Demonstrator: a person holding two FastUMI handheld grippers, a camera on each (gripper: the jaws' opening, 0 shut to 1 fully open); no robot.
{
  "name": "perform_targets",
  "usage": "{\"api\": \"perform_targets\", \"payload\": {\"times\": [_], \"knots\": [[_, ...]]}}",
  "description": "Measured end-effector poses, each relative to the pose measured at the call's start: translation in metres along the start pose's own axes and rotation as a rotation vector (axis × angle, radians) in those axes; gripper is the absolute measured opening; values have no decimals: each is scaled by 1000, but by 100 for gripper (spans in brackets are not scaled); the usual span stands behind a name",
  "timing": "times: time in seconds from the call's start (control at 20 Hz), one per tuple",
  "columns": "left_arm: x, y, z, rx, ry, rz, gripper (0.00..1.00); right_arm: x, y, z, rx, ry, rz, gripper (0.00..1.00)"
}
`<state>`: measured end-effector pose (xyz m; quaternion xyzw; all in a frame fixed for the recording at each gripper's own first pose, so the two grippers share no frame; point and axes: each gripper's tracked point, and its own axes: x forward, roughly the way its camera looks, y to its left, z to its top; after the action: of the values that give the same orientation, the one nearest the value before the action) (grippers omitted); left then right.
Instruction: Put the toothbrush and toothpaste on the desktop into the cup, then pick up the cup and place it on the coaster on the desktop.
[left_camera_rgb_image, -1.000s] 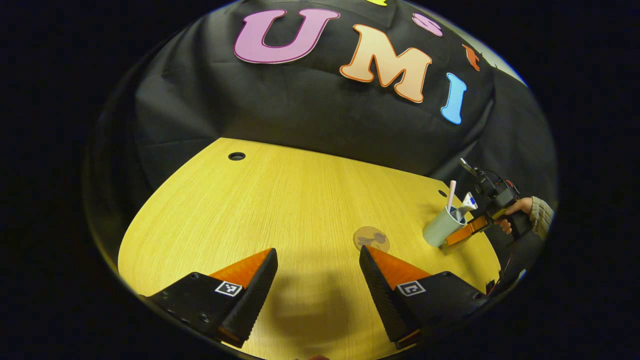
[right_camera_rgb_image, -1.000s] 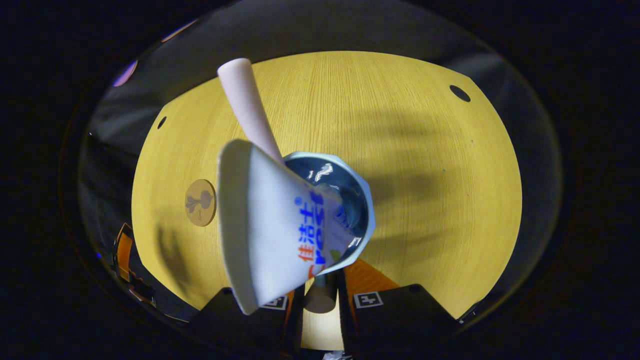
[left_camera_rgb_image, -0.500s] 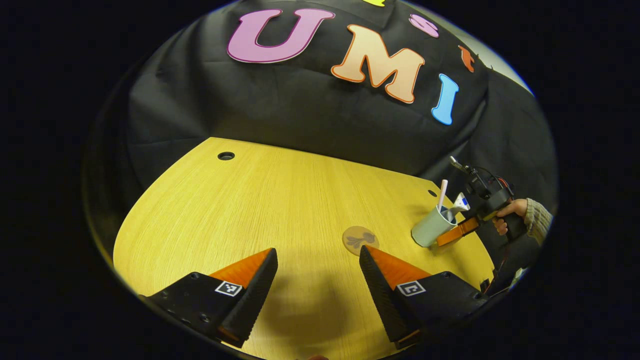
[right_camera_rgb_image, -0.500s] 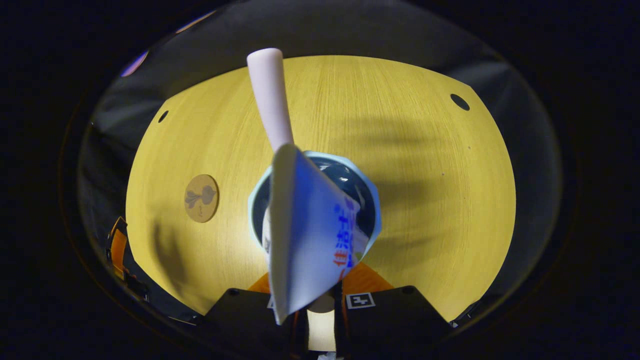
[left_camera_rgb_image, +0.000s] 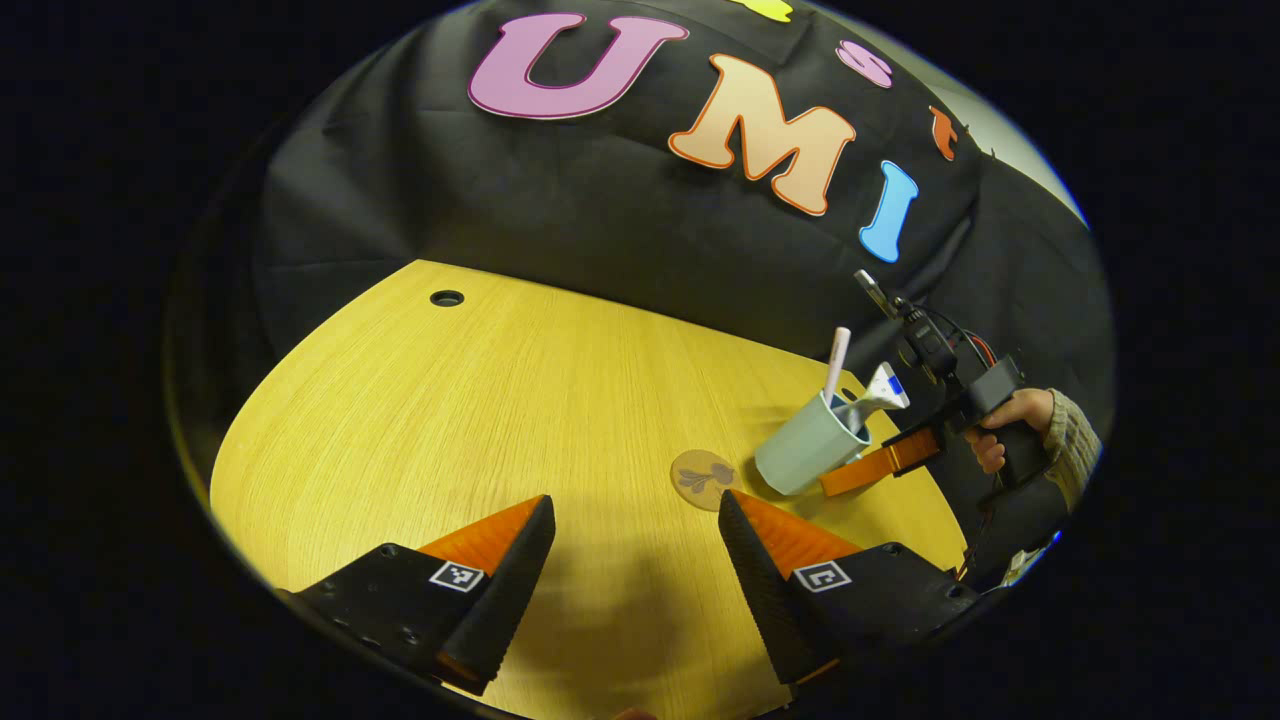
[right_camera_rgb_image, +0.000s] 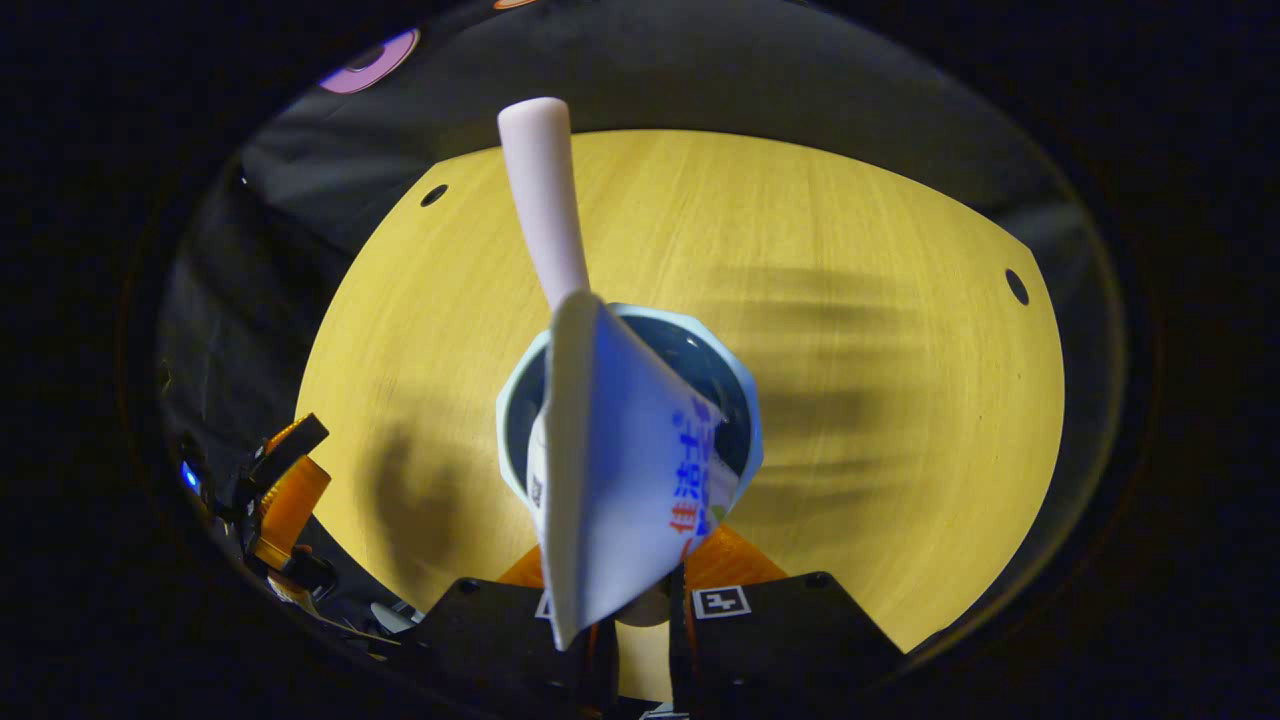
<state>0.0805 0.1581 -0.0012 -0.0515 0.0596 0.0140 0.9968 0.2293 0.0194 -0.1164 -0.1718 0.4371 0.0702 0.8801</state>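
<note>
Jaws on the right gripper (left_camera_rgb_image: 850, 472) pinch the cup's (left_camera_rgb_image: 805, 455) rim, tilted, toothbrush (left_camera_rgb_image: 836, 355) and toothpaste (left_camera_rgb_image: 880, 392) inside, carried just beside the coaster (left_camera_rgb_image: 703, 479) on the table (left_camera_rgb_image: 480, 400). Left gripper (left_camera_rgb_image: 635, 560) waits, jaws spread, empty.

A pale grey-green cup (left_camera_rgb_image: 808, 457) is showing a dark glossy inside, with a pale pink toothbrush handle (left_camera_rgb_image: 836, 362) at its 12 o'clock. The white toothpaste tube (right_camera_rgb_image: 615, 490) is bearing blue and red print. The tan round coaster (left_camera_rgb_image: 703, 479) is carrying a brown plant motif on the yellow wood-grain desktop (left_camera_rgb_image: 520, 400).
</note>
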Motion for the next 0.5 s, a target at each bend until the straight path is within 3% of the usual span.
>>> {"api": "perform_targets", "payload": {"times": [0.5], "knots": [[-17,47,0,-20,0,81,96,-7,-13,3,-140,41,-24,24]]}}
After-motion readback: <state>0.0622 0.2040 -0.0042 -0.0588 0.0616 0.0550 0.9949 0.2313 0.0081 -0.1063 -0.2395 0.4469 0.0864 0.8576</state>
